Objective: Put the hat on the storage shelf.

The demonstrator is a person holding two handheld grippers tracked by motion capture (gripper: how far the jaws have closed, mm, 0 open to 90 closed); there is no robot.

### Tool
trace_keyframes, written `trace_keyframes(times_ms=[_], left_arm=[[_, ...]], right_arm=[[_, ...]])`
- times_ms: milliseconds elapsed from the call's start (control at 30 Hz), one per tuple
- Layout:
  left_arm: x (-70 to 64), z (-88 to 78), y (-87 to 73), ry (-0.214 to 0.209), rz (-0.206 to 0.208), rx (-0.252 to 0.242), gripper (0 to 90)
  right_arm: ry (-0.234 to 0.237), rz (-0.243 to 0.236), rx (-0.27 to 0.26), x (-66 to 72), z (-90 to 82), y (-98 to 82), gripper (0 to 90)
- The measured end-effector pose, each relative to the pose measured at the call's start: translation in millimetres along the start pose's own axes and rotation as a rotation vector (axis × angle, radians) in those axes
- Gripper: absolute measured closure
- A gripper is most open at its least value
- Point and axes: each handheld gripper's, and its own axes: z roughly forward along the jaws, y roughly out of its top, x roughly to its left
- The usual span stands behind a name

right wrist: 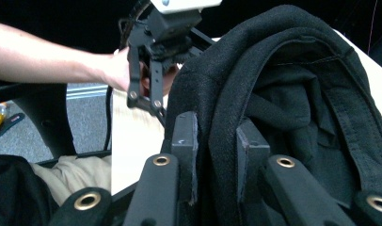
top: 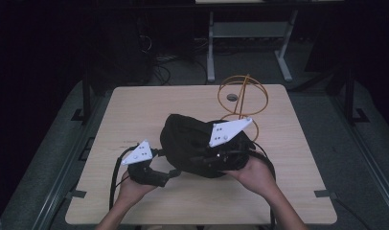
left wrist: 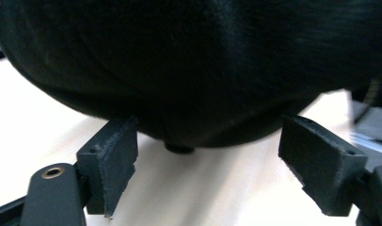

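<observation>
Two hand-held grippers meet at a black cap (top: 192,143) in the middle of the frame, over the wooden bench (top: 135,108). The right hand-held gripper (right wrist: 216,155) is clamped on the cap's rim fabric. The left hand-held gripper (left wrist: 205,155) stands with jaws wide apart just under the cap's crown. An orange wire stand (top: 243,96) rises behind, upper right of centre.

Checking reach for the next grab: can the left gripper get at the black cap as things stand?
Probably yes. The left gripper has its jaws open, and the black cap bulges just past the pads with nothing between. The right gripper already clamps the cap's rim, holding it up.
</observation>
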Motion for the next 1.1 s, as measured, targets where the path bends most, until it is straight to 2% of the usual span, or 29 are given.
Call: trace_keyframes(times_ms=[33, 167, 300, 367, 433, 500, 533, 667, 933, 1100], left_arm=[[-0.7, 1.8, 1.3, 0.01, 0.016, -0.003, 22.5], [-2.1, 8.4, 5.4, 0.042, 0.013, -0.029, 32.5], [-3.0, 11.8, 8.8, 0.033, -0.001, -0.084, 44.9], [-3.7, 12.7, 11.0, 0.024, 0.006, -0.103, 52.0], [-4.5, 14.2, 13.9, 0.017, 0.022, -0.098, 57.4], [-5.1, 15.2, 15.5, 0.0, 0.03, -0.102, 69.4], [-4.6, 15.3, 15.9, -0.006, 0.033, -0.1, 69.4], [-2.3, 13.1, 17.4, -0.028, 0.027, -0.109, 80.4], [-1.8, 3.5, 25.0, -0.021, 0.046, -0.095, 84.2], [-2.8, -3.2, 33.3, -0.009, 0.068, -0.09, 85.5]], right_arm=[[0.003, -0.003, -0.005, -0.3, 0.1, 0.8, 73.7], [0.012, -0.008, -0.012, 1.1, 0.8, 2.6, 73.9], [0.037, 0.006, -0.045, 1.4, -0.8, 3.4, 74.3], [0.047, 0.011, -0.06, 0.9, -1.9, 3.5, 74.4], [0.049, 0.018, -0.061, 0.8, -3.6, 3.4, 74.4], [0.048, 0.018, -0.059, 0.6, -5.0, 2.7, 74.4], [0.047, 0.021, -0.06, 0.5, -6.7, 1.9, 74.4], [0.051, 0.031, -0.077, -1.3, -11.3, -1.4, 74.4], [0.071, 0.064, -0.112, -6.1, -17.2, -8.0, 73.8], [0.081, 0.117, -0.145, -14.8, -22.2, -17.9, 71.1]])
